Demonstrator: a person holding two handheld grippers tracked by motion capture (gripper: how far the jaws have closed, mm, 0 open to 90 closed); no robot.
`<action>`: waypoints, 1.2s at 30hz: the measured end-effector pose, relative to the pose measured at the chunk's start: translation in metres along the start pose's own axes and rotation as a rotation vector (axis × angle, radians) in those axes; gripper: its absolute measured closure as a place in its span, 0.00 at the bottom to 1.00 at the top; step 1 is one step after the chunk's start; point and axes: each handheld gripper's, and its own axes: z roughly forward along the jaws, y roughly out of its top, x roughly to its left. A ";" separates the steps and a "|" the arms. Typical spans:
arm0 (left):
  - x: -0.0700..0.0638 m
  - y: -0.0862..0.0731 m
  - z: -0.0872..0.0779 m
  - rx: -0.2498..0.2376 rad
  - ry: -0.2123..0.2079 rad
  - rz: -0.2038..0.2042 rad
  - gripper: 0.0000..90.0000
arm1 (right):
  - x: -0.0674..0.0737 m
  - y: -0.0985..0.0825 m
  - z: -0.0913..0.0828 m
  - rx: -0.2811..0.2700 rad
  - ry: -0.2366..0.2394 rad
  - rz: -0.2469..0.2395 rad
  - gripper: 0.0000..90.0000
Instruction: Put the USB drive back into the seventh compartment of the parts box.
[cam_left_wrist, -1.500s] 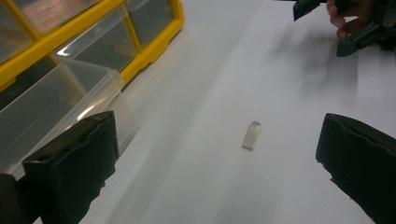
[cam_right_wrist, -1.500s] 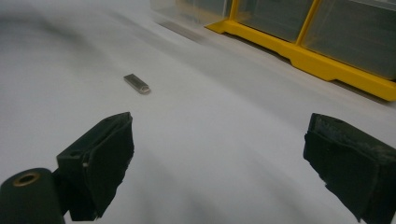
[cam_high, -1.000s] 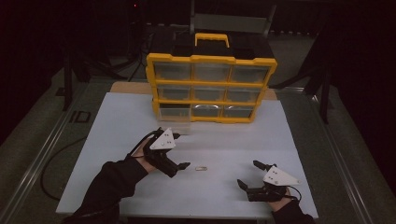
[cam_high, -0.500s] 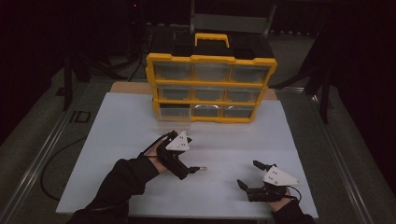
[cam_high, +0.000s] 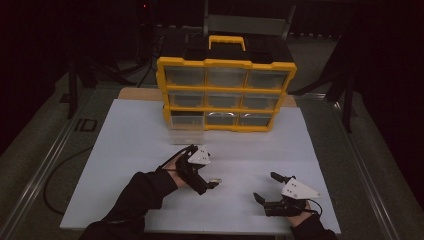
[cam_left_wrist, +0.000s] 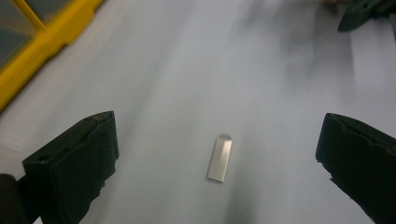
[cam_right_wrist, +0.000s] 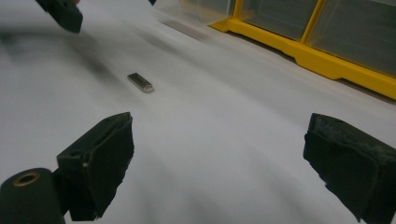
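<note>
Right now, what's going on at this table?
A person holds a gripper in each hand over a white table. The left gripper is open, its fingers either side of a small flat metal piece lying on the table, not touching it. The right gripper is open too, apart. A yellow drawer organizer stands behind.

metal piece (cam_high: 215, 181): too small in the high view to tell its shape
organizer (cam_left_wrist: 32, 35): cut off at the left gripper view's edge
drawer contents: too dim to tell
</note>
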 end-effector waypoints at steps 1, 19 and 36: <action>0.000 -0.001 0.002 0.009 0.001 -0.001 0.00 | 0.000 0.000 0.000 0.001 0.000 -0.001 0.10; 0.002 -0.004 0.021 0.088 -0.052 0.021 0.15 | 0.000 0.000 0.000 0.001 0.001 -0.002 0.10; 0.006 -0.004 0.030 0.151 -0.086 0.049 0.52 | 0.000 0.000 0.000 0.000 0.002 -0.004 0.10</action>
